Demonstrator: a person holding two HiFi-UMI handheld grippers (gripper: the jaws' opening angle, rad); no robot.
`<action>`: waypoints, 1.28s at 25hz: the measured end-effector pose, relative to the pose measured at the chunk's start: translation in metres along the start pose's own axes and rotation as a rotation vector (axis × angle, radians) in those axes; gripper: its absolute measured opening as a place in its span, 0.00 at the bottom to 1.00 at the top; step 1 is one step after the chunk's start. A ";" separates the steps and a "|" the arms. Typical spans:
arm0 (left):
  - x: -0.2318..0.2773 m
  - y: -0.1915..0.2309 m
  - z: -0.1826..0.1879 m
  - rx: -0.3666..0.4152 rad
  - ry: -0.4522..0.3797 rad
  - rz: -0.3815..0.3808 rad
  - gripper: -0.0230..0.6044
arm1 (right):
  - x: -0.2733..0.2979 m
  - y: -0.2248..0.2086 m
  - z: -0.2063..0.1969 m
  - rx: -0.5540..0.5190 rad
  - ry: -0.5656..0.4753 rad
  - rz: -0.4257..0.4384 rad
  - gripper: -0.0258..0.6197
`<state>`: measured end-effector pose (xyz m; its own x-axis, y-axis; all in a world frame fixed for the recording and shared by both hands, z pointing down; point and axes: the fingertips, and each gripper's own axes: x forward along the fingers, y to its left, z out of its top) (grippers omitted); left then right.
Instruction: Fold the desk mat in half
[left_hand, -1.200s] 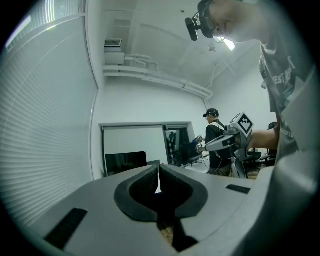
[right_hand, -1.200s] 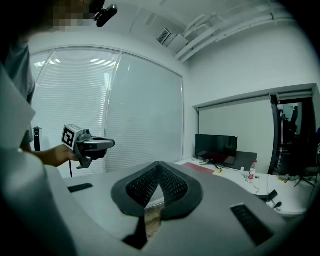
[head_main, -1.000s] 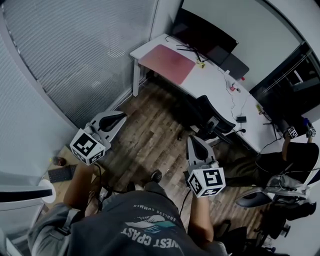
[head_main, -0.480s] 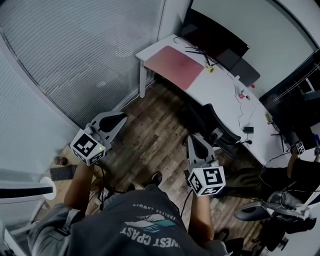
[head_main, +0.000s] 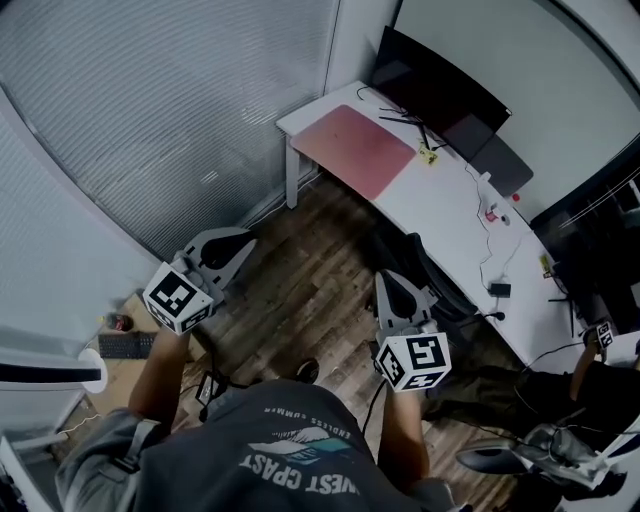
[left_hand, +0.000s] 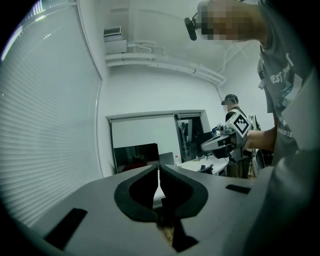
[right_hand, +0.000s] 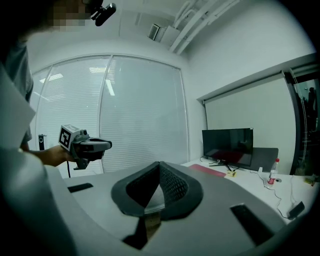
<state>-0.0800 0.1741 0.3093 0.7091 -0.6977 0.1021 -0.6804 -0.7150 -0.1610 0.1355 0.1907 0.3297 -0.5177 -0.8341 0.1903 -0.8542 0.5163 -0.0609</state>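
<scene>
The pink desk mat (head_main: 358, 150) lies flat on the left end of a white desk (head_main: 440, 215), well ahead of both grippers. In the right gripper view the desk mat (right_hand: 207, 170) shows as a thin red strip in front of the monitor. My left gripper (head_main: 246, 241) is held over the wood floor with its jaws shut and nothing between them, as the left gripper (left_hand: 159, 168) shows in its own view. My right gripper (head_main: 384, 276) is also shut and empty, near the chair; the right gripper (right_hand: 159, 164) points towards the desk.
A dark monitor (head_main: 440, 90) stands behind the mat. A black office chair (head_main: 432, 268) sits at the desk's near side. Cables, a bottle (head_main: 491, 213) and small items lie on the desk. Another person (head_main: 585, 385) is at the right. Blinds (head_main: 150, 110) cover the left wall.
The desk and mat have drifted right and lower in the head view, and the chair now lies close by the right gripper. Both grippers stay shut.
</scene>
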 end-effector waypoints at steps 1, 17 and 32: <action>0.005 0.000 0.001 0.004 0.004 0.007 0.08 | 0.002 -0.006 0.001 0.000 -0.003 0.009 0.08; 0.057 0.000 0.001 0.011 0.036 0.024 0.08 | 0.024 -0.055 -0.004 0.030 -0.003 0.051 0.08; 0.132 0.056 -0.008 -0.005 -0.004 -0.130 0.08 | 0.070 -0.085 -0.001 0.045 0.038 -0.089 0.08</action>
<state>-0.0260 0.0412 0.3216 0.7922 -0.5988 0.1179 -0.5834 -0.7997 -0.1417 0.1719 0.0891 0.3490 -0.4386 -0.8676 0.2343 -0.8983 0.4310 -0.0855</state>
